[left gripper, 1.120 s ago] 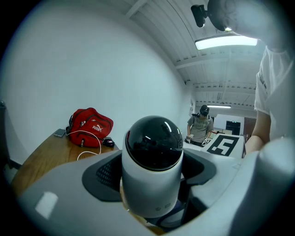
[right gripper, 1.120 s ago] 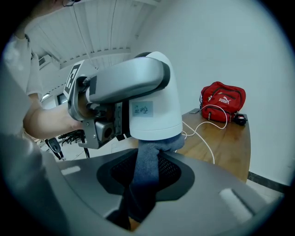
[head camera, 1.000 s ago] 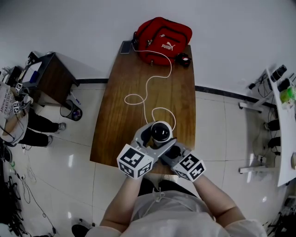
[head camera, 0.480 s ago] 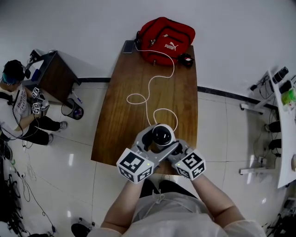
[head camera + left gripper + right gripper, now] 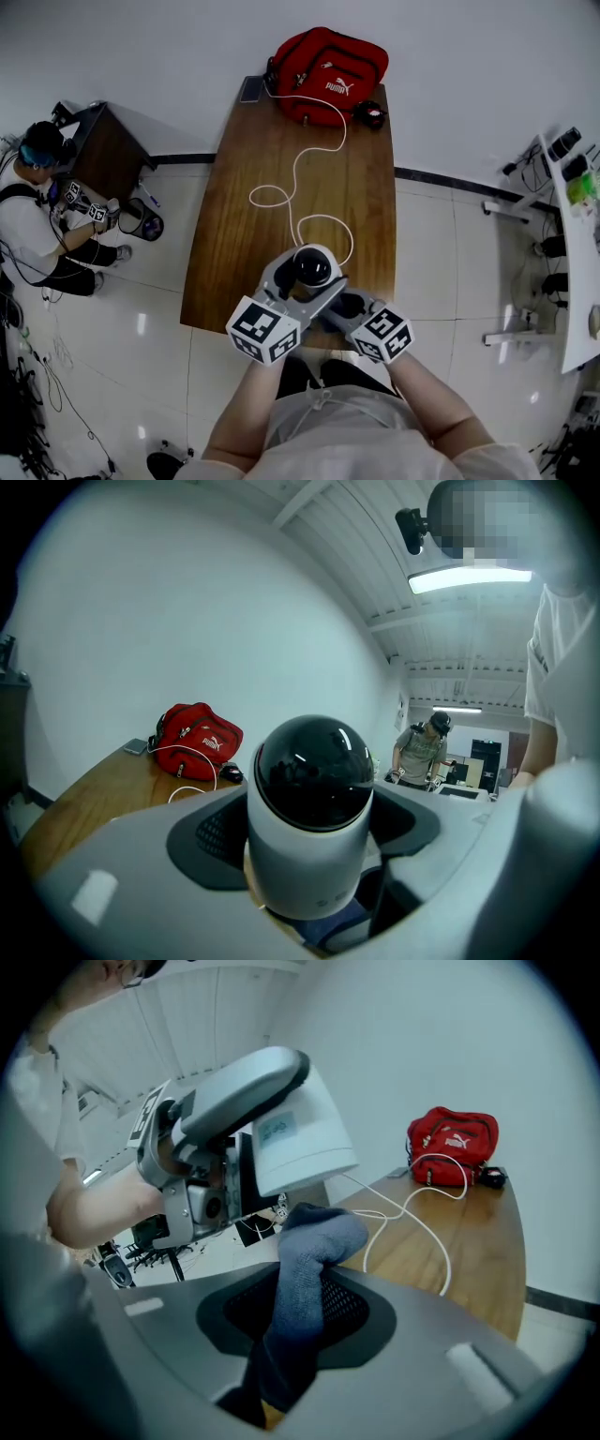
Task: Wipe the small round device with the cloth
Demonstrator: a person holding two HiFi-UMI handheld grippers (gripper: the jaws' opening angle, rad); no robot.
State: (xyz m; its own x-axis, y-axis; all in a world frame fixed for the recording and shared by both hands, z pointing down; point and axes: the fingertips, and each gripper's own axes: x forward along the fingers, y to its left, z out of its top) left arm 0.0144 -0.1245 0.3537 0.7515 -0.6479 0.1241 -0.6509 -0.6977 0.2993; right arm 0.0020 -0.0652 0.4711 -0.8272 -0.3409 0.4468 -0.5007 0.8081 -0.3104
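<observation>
Step in hand, as judged: wiping stage, with the cloth brought up to the device and a stroke about to be made or resumed.

- The small round device (image 5: 312, 789), white-bodied with a glossy black dome, is clamped upright between the jaws of the left gripper (image 5: 302, 279), over the near end of the brown wooden table (image 5: 244, 253).
- A grey-blue knit cloth (image 5: 314, 1241) is pinched between the jaws of the right gripper (image 5: 298, 1316), its bunched end sticking out forward, just below the left gripper's body.
- Contact between cloth and device is not shown in any view.

Next move, as judged: the bunched end is to be pressed onto the dome or the white shell and rubbed across it while the device is held steady; a light touch is called for so the device is not twisted out of the jaws.

Writing:
- "PUMA" is read in white on the red fabric bag (image 5: 328, 75) at the far end of the table.
- A white cable (image 5: 300, 159) is trailed from the bag across the table.
- A pale label on the left gripper's side is too faint to be read.
</observation>
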